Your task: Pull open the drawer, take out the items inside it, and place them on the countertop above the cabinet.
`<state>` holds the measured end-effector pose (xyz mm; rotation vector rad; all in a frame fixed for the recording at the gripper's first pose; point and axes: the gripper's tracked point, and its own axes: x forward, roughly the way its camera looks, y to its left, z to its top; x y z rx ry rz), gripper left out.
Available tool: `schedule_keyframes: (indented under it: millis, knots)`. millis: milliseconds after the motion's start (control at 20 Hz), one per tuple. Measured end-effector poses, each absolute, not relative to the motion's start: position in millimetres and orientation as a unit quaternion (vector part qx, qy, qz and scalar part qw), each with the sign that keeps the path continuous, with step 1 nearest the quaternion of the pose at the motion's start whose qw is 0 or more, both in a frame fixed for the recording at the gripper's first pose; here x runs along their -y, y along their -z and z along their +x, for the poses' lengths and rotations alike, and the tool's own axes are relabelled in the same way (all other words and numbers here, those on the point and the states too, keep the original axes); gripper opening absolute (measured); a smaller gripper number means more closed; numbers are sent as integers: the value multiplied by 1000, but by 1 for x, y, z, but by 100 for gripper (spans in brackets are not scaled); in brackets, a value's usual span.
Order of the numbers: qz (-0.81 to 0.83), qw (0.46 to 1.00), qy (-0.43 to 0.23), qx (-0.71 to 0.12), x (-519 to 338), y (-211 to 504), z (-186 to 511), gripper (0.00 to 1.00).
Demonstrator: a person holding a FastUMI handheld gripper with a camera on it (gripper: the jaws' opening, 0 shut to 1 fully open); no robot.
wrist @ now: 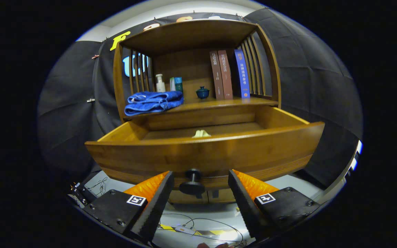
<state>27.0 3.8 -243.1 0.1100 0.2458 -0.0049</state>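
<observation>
The wooden drawer (205, 155) stands pulled out of the cabinet, its curved front facing me. Its black knob (192, 184) sits between my two fingers without touching either. My gripper (201, 179) is open, its black and orange fingers (157, 198) spread wide on both sides of the knob. Inside the drawer, just over the front panel's top edge, the tip of a pale cream item (201, 133) peeks out; the remainder of it is hidden. The countertop (219, 102) lies right above the drawer, beneath the shelf's top board.
On the countertop lie a folded blue towel (153, 102), a white bottle (160, 83), a teal box (177, 84), a small dark lidded cup (202, 92) and three upright books (227, 74). Slatted wooden sides close the shelf. Cables (198, 229) trail on the floor below.
</observation>
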Motion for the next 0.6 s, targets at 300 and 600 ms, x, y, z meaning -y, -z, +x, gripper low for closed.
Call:
schedule_keyframes:
  millis: [300, 600]
  knots:
    - [8, 993, 2, -121, 1, 166, 30, 99]
    - [8, 983, 3, -184, -4, 127, 91, 99]
